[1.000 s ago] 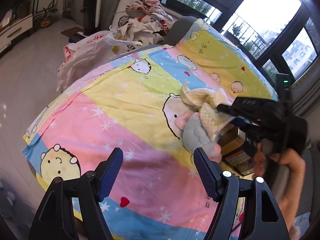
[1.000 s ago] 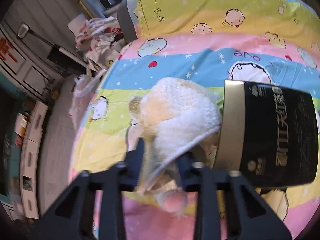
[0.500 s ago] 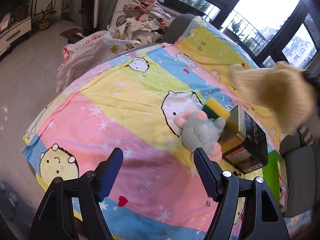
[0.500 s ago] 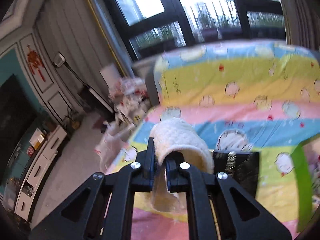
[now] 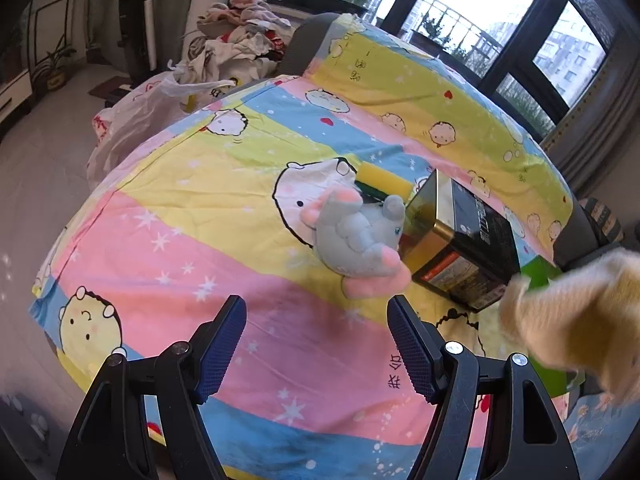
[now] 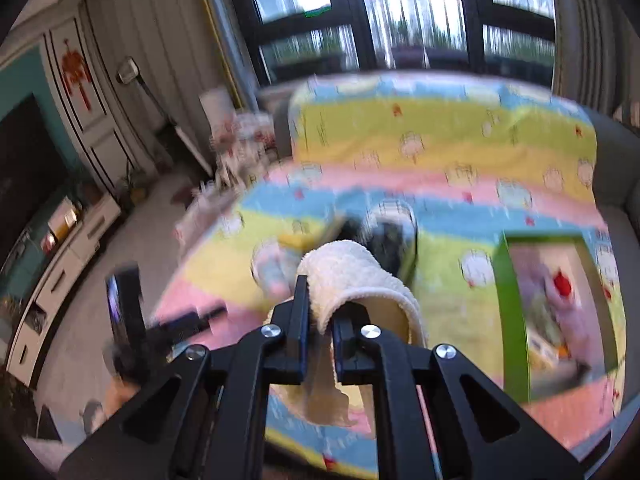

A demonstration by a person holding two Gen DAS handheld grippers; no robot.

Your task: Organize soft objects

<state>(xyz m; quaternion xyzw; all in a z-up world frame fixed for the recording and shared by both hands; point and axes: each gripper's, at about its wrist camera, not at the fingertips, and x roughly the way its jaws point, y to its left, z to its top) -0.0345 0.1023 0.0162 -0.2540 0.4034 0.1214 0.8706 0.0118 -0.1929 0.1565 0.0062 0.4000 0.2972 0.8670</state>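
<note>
A grey and pink plush elephant [image 5: 356, 240] lies on the cartoon bedsheet [image 5: 180, 216], against a yellow and green sponge [image 5: 382, 180] and a black and gold tin box [image 5: 464, 240]. My left gripper [image 5: 316, 344] is open and empty, just in front of the elephant. My right gripper [image 6: 320, 308] is shut on a cream knitted cloth [image 6: 352, 276] and holds it in the air above the bed. The cloth also shows blurred at the right edge of the left wrist view [image 5: 576, 316]. A green-rimmed box [image 6: 512, 312] with soft items lies to the right.
A white plastic bag [image 5: 132, 120] and a heap of clothes [image 5: 240, 36] sit beyond the bed's far left edge. Windows stand behind the bed. A cabinet [image 6: 60, 248] lines the left wall across the floor.
My right gripper has lifted the cream cloth off the elephant and carried it up and to the right, baring the sponge and tin box. My left gripper has stayed open in place.
</note>
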